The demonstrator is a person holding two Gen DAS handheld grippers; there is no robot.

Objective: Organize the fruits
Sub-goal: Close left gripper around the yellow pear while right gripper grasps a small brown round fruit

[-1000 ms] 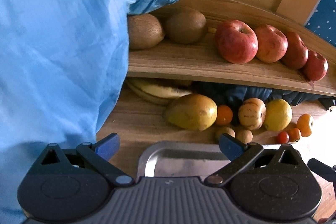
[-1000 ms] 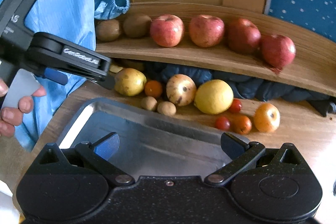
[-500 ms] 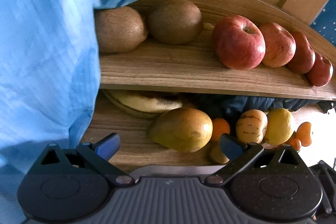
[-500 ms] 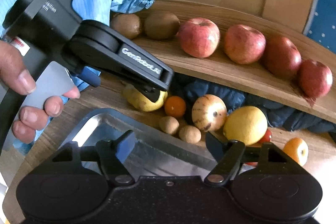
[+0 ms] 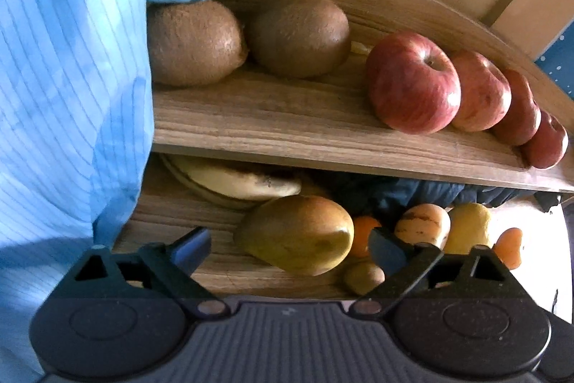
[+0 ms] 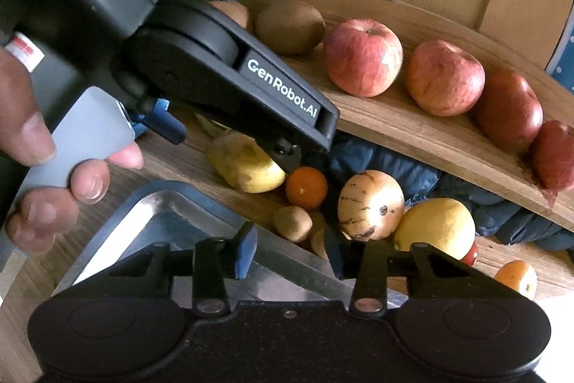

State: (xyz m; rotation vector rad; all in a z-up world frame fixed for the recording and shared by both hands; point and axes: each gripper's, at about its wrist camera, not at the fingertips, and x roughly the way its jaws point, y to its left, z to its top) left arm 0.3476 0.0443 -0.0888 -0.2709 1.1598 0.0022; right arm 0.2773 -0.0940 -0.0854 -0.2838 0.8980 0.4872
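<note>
Four apples (all red), two kiwis, one lemon

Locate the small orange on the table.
In the right wrist view the orange sits centre frame on the table under the shelf, between the mango on its left and the striped fruit.

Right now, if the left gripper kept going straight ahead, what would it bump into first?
Probably the big yellow-green mango: it lies right between the left gripper's open jaws, though depth is hard to judge.

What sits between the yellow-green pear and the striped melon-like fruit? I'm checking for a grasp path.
A small orange sits between the pear and the striped fruit, clearest in the right wrist view.
</note>
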